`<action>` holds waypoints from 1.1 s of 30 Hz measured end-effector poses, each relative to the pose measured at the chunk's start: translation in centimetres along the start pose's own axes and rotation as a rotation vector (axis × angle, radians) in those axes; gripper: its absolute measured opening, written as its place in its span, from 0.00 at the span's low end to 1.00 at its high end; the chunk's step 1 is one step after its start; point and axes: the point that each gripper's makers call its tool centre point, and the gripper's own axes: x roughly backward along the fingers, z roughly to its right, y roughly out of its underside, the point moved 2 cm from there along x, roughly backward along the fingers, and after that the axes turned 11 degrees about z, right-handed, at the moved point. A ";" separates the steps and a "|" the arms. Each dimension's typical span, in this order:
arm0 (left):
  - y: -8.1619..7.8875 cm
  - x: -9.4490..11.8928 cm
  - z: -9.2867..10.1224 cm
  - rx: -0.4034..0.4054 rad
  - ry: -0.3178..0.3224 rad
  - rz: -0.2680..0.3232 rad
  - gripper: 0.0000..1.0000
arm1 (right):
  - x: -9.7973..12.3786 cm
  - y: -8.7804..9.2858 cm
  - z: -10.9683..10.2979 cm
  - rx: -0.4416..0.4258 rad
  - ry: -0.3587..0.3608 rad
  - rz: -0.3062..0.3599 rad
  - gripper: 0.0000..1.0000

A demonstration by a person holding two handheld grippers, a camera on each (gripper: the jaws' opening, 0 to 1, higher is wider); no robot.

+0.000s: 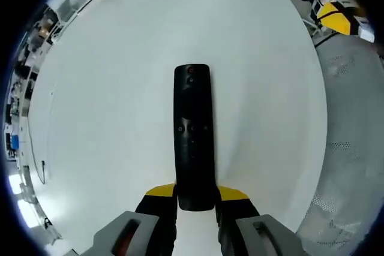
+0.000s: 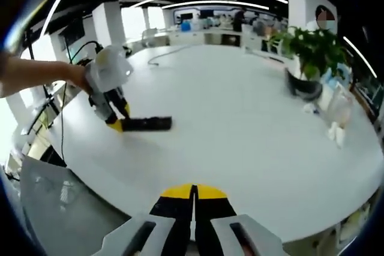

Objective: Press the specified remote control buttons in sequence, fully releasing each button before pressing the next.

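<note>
While left gripper (image 1: 195, 199) clamps remote (image 1: 193, 133) (flat on table (image 1: 108, 106)) | right gripper (image 2: 193, 199) clenched, aloft

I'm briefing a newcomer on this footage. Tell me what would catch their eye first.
First, the black remote control lying on the big white table, its near end clamped in the left gripper. In the right gripper view, that same gripper comes in from the left, held by a person's hand. The right gripper is shut and empty over the table's near edge, with a potted plant at the far right.
</note>
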 end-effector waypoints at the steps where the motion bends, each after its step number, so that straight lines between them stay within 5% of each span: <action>1: 0.0 0.0 0.0 -0.003 -0.001 0.000 0.23 | 0.0 0.0 0.0 0.002 0.000 -0.002 0.00; 33: -0.2 0.1 2.8 -0.037 0.011 0.059 0.23 | 0.1 -0.2 0.0 0.015 0.002 0.013 0.00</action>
